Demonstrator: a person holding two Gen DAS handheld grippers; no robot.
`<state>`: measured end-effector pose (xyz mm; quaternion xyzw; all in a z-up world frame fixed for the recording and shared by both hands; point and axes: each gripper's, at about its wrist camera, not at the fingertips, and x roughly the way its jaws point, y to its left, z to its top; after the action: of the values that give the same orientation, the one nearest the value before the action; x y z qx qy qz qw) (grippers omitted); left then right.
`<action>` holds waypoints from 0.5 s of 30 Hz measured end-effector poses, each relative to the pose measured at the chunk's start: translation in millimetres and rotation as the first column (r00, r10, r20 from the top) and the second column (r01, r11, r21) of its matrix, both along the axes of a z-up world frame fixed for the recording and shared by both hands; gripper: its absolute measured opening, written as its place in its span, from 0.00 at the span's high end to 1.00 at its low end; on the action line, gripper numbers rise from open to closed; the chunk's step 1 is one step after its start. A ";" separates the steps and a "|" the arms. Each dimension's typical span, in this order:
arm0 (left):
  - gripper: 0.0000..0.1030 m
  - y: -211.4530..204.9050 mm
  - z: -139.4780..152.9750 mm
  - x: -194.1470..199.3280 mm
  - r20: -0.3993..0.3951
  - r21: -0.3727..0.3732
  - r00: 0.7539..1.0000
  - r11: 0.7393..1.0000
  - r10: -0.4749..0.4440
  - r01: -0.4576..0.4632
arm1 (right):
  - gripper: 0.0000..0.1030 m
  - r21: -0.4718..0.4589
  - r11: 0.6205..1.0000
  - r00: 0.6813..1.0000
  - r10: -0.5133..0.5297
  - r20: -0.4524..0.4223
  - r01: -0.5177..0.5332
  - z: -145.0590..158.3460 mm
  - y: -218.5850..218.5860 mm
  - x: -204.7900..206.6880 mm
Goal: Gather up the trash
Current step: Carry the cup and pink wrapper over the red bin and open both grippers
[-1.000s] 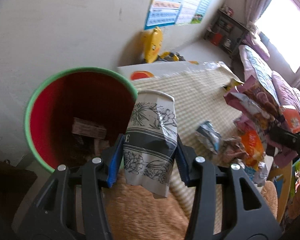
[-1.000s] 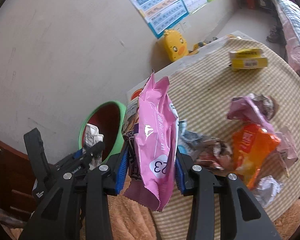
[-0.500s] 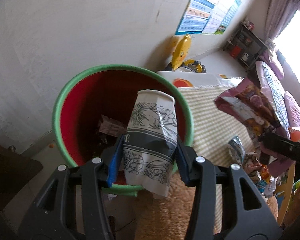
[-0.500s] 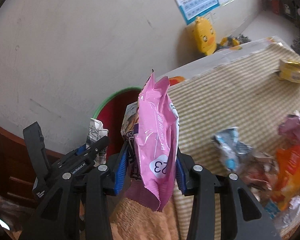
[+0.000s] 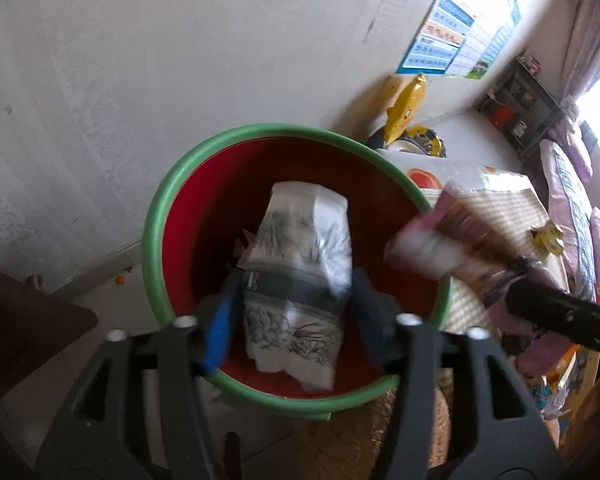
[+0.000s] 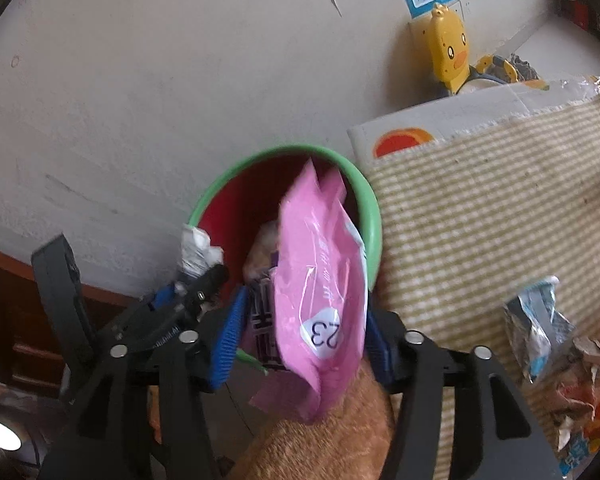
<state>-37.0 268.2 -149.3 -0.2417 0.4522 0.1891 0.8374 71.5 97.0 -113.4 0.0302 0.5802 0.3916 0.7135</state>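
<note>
Trash mid-transfer: crushed paper cup (image 5: 296, 280) clamped in left gripper (image 5: 292, 318) over red bin (image 5: 156, 216), frame centre; pink packet (image 6: 320, 280) pinched in right gripper (image 6: 300, 344). Neither dropped yet. More wrappers (image 6: 556, 344) waiting lower right on mat (image 6: 480, 216).

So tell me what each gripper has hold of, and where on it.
Left gripper pinches the crushed paper cup around its middle; right gripper clamps the pink wrapper across its lower half.

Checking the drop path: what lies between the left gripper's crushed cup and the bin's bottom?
Only air above trash already inside the bin, in the left wrist view; the crushed cup hangs over it.
</note>
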 end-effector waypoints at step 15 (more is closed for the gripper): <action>0.36 -30.5 7.3 3.8 0.020 -0.059 0.998 0.996 -0.068 0.069 | 0.42 -0.002 0.998 0.992 -0.062 0.112 0.062 27.9 -74.4 -9.6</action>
<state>-33.2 237.7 -142.0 -0.2527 0.4580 0.1447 0.8399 61.9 22.6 -85.5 0.0243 0.5392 0.3686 0.7568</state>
